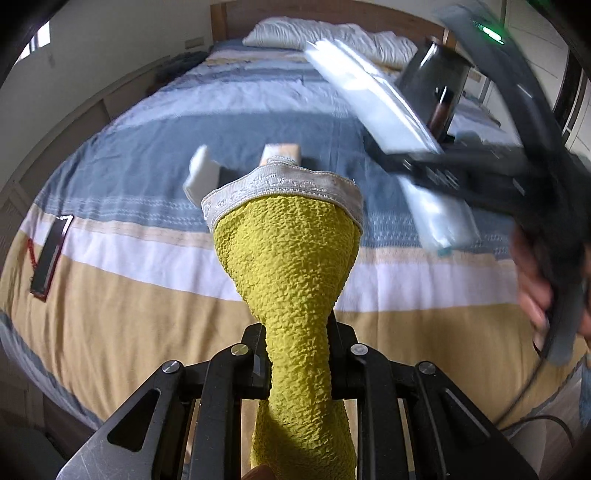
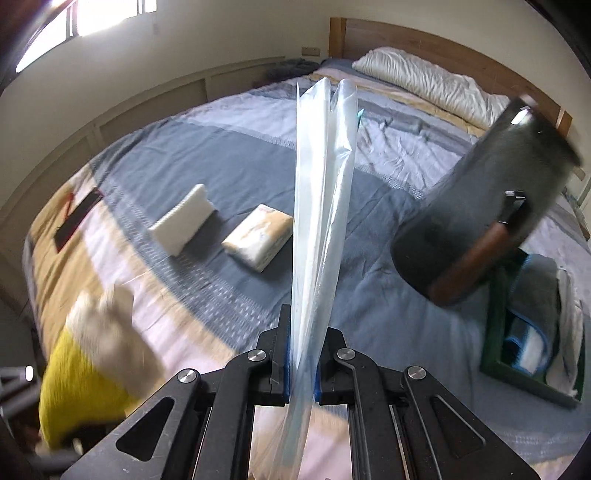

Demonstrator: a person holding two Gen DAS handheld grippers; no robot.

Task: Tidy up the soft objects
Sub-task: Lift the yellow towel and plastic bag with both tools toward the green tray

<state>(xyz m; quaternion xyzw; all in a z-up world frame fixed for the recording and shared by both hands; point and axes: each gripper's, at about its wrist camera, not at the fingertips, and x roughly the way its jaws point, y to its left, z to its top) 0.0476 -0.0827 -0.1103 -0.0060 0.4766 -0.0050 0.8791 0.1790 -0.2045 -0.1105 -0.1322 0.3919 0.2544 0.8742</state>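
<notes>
Left gripper (image 1: 297, 363) clamps the yellow cloth (image 1: 291, 266) — right gripper (image 2: 301, 363) pinches a clear plastic bag (image 2: 321, 206) above the bed (image 2: 236, 162).

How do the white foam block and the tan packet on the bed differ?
The white foam block is plain white and thick; the tan packet is beige with faint print and flatter. The block lies nearer the left edge of the bed, the packet nearer the clear plastic bag. Both rest apart on the grey band of the bedspread, ungripped.

Bedroom with a wide bed

A striped grey, white and tan bedspread (image 2: 229, 155) covered the bed; a wooden headboard (image 2: 424, 40) stood far, daylight entering a window (image 2: 99, 16) far left.
</notes>
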